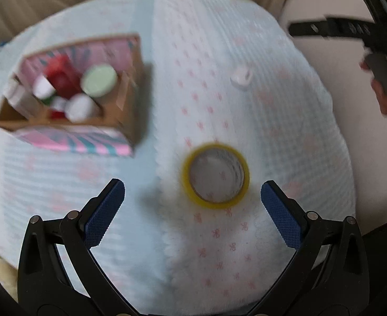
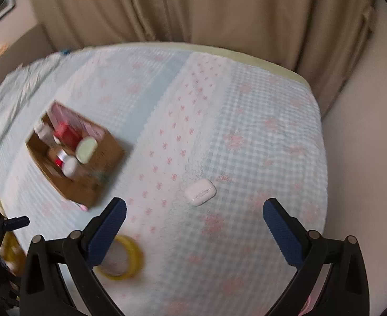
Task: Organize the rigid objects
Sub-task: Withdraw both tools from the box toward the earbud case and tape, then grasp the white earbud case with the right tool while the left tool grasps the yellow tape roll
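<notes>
A yellow tape roll (image 1: 215,176) lies flat on the bed cover, just ahead of my open, empty left gripper (image 1: 192,193) and right of its centre. A white earbud case (image 1: 241,77) lies farther back. In the right wrist view the earbud case (image 2: 200,192) lies just ahead of my open, empty right gripper (image 2: 194,212); the tape roll (image 2: 125,259) sits partly behind its left finger. A cardboard box (image 1: 130,100) with pink patterned flaps holds bottles, a red item and a pale green lid; it also shows in the right wrist view (image 2: 103,158).
The bed cover (image 1: 285,137) is pale blue and white with pink prints. Beige curtains (image 2: 206,8) hang behind the bed. The bed's right edge (image 2: 322,158) drops off to a plain floor. The other gripper (image 1: 377,42) hovers at the far right of the left wrist view.
</notes>
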Demonstrator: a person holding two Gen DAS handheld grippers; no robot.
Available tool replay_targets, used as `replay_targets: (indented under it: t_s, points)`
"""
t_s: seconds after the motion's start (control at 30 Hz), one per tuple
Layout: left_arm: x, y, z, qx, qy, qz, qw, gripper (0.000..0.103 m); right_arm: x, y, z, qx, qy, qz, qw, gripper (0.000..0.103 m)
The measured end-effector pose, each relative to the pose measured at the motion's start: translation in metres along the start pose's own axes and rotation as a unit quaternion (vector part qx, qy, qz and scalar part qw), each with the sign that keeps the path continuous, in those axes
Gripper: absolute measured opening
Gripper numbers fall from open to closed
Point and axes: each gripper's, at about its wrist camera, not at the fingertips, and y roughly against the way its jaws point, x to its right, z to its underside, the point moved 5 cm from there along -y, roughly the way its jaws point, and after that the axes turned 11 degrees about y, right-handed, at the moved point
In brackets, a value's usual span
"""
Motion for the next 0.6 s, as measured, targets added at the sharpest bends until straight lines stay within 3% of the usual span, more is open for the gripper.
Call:
replay_targets:
  t_s: [0.13, 0.23, 0.3, 0.37, 0.6]
  points:
    - [0.005, -0.055, 0.030, -0.007, -0.012, 0.001, 0.9999, 0.103, -0.003, -0.057, 0.021, -0.001, 0.058, 0.004, 0.998, 0.103]
    - [0.008, -0.082, 0.036, 0.009, -0.016, -0.001, 0.9998, 0.103, -0.005, -0.098, 0.033, -0.008, 0.090, -0.009, 0.996, 0.103]
    - [0.010, -0.087, 0.032, 0.032, -0.004, 0.030, 0.9990, 0.103, -0.004, -0.121, 0.038, -0.014, 0.104, -0.015, 0.994, 0.099]
    - [0.012, -0.091, 0.026, 0.048, 0.003, 0.038, 0.9981, 0.103, -0.001, -0.142, 0.043, -0.015, 0.118, -0.023, 0.993, 0.098]
    - [0.026, -0.089, 0.020, 0.079, -0.006, 0.017, 0.9967, 0.103, 0.009, -0.186, 0.047, -0.010, 0.151, -0.051, 0.987, 0.093]
